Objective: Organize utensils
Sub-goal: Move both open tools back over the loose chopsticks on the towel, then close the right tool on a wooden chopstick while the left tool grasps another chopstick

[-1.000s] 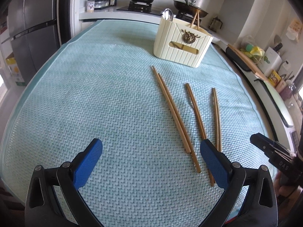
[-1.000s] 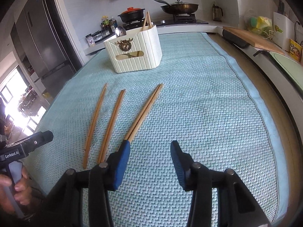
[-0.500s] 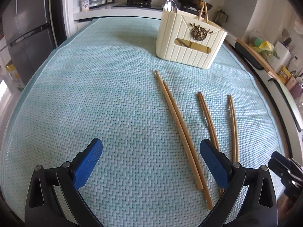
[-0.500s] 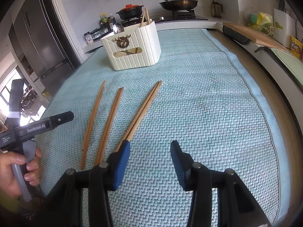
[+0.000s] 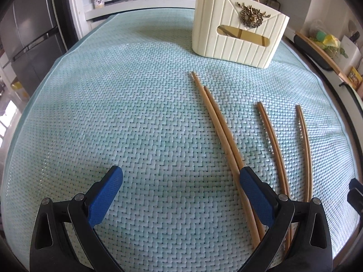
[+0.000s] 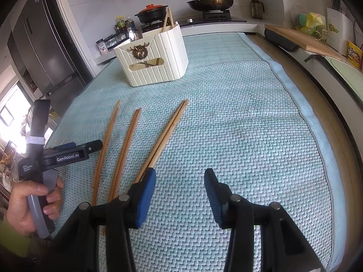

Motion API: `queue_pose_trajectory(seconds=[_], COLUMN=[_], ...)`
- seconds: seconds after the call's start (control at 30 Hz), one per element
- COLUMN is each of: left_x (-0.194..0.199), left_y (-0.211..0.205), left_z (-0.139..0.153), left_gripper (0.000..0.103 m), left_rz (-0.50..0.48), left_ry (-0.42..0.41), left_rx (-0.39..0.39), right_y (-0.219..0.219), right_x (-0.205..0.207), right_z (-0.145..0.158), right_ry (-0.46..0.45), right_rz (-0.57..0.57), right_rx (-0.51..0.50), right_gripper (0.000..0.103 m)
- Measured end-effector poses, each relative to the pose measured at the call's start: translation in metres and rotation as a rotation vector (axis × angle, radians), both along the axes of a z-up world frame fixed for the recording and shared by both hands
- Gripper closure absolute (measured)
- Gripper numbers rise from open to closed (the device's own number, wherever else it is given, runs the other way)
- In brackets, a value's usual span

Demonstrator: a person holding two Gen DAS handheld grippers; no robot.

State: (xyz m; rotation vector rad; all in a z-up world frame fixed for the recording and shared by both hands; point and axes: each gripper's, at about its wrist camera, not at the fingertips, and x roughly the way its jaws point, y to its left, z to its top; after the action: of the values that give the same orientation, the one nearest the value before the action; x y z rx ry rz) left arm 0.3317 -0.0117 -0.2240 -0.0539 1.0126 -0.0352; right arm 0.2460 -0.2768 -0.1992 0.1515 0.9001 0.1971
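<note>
Each fisheye camera sits just behind its own hand-held gripper, looking forward and steeply down along the blue fingers at the desk from close above. The left view [image 5: 179, 195] faces the cream holder [image 5: 238, 34] from the chopsticks' [image 5: 217, 122] left; the right view [image 6: 179, 195] from their right. Both share the woven mat [image 5: 113, 113], chopsticks, holder and stove behind.
</note>
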Motion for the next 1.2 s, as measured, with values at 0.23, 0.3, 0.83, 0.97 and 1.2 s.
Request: queue_pose_trajectory(seconds=[0.23, 0.3, 0.83, 0.97, 1.2], left_x=[0.009, 0.011, 0.031, 0.027, 0.020], left_y=[0.005, 0.006, -0.006, 0.005, 0.022], left_z=[-0.001, -0.001, -0.005, -0.005, -0.004], left_gripper=[0.001, 0.000, 0.000, 0.000, 0.000], left_rz=[0.011, 0.016, 0.021, 0.043, 0.071], left_ry=[0.008, 0.008, 0.037, 0.036, 0.042], left_rx=[-0.009, -0.002, 0.067, 0.067, 0.064], right_y=[0.008, 0.012, 0.015, 0.018, 0.040], right_x=[0.023, 0.033, 0.065, 0.078, 0.101], right_z=[-0.005, -0.007, -0.012, -0.014, -0.031], right_ry=[0.016, 0.023, 0.031, 0.044, 0.100], right_rz=[0.022, 0.026, 0.001, 0.017, 0.051], right_rx=[-0.036, -0.042, -0.064, -0.080, -0.174], right_gripper=[0.058, 0.058, 0.058, 0.058, 0.063])
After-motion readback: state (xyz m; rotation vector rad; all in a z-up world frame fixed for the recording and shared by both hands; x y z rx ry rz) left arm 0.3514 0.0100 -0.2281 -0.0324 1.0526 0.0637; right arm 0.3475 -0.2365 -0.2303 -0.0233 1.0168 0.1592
